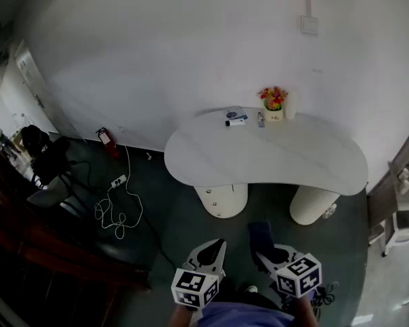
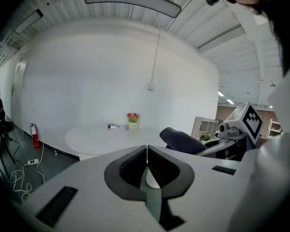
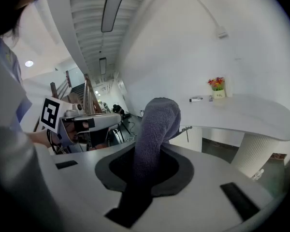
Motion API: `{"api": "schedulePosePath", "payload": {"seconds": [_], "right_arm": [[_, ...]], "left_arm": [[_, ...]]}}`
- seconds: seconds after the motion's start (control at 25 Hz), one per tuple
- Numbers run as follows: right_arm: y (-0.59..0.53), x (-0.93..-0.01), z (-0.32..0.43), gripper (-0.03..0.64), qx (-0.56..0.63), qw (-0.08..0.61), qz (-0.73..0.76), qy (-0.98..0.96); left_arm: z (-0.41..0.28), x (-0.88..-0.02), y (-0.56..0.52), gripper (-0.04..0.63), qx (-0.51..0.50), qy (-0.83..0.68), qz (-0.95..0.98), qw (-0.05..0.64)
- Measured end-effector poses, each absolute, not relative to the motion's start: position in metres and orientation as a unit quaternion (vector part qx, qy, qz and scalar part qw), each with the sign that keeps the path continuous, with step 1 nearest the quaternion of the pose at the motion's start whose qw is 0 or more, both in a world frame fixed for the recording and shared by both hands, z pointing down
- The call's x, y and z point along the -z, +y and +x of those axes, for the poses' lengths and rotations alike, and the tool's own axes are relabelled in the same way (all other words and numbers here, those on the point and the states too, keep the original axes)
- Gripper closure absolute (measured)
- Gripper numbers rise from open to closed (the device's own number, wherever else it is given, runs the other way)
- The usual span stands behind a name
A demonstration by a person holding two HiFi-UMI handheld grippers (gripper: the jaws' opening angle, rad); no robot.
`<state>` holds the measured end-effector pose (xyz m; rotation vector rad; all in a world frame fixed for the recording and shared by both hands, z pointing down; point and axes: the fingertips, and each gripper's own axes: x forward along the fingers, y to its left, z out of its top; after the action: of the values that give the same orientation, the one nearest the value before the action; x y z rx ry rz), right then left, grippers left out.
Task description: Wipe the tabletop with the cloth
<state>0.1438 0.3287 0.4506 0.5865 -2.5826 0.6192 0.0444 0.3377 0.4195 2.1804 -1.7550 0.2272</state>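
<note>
From here most of the worktop (image 1: 259, 159) lies bare, with room for a claw to pass across it. Only its far edge by the wall is crowded: a flower pot (image 1: 273, 103), a white container (image 1: 290, 105) and small items (image 1: 236, 120). A loose cable (image 1: 117, 216) lies on the floor, well to the left.

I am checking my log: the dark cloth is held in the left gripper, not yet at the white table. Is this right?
No. The right gripper holds the dark cloth, as the right gripper view shows; the left gripper is shut and empty. The cloth is not yet at the white table.
</note>
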Motion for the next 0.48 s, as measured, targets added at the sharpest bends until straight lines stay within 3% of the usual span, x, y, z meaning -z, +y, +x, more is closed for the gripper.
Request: {"api": "schedulePosePath", "payload": {"seconds": [0.48], "right_arm": [[0.3333, -0.4493, 0.1396, 0.546, -0.223, 0.202, 0.203, -0.932]], "left_arm": [[0.0402, -0.4183, 0.3479, 0.578, -0.079, -0.626, 0.759, 0.163]]}}
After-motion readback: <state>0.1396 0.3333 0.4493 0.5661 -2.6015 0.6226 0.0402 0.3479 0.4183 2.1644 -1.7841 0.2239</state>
